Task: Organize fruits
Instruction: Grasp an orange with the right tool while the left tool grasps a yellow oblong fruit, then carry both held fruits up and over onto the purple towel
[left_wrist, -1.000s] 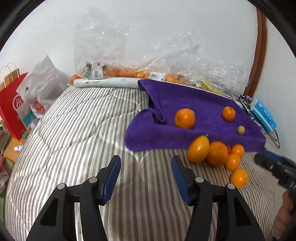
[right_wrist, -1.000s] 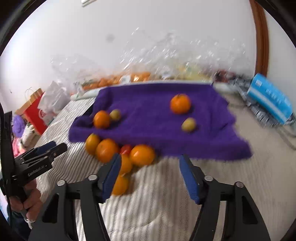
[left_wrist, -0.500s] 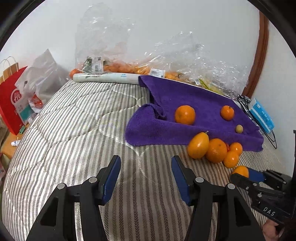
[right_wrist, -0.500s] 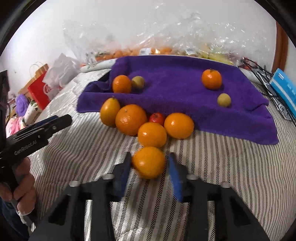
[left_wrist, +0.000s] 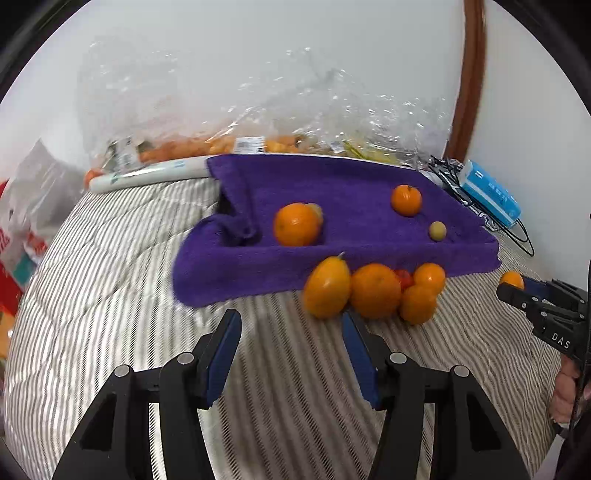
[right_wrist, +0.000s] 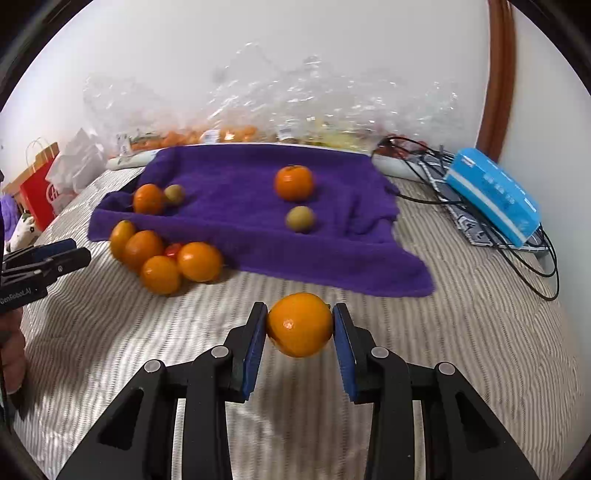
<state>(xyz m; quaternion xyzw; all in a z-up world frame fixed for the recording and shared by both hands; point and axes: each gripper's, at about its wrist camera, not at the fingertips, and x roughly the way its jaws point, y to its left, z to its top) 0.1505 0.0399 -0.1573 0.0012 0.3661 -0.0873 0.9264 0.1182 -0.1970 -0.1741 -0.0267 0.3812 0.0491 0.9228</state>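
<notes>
A purple towel (right_wrist: 240, 173) lies on the striped bed. Two oranges (right_wrist: 294, 182) (right_wrist: 147, 198) and two small greenish fruits (right_wrist: 300, 218) (right_wrist: 174, 194) rest on it. At its near left edge sits a cluster of oranges (right_wrist: 199, 261) around a small red fruit (right_wrist: 173, 250). My right gripper (right_wrist: 300, 321) is shut on one orange (right_wrist: 300, 325), held just above the bed in front of the towel. The left wrist view shows that gripper (left_wrist: 517, 286) at the right edge. My left gripper (left_wrist: 291, 328) stands open and empty just short of the cluster (left_wrist: 375, 291).
Clear plastic bags (right_wrist: 258, 110) with more fruit line the back wall, with a white roll (left_wrist: 147, 177) in front of them. A blue box (right_wrist: 495, 195) on black cables lies at the right. A red paper bag (right_wrist: 37, 195) stands beyond the bed's left edge.
My right gripper closed on the nearest orange of the cluster and carried it off to the right. My left gripper moved closer to the cluster and stayed open.
</notes>
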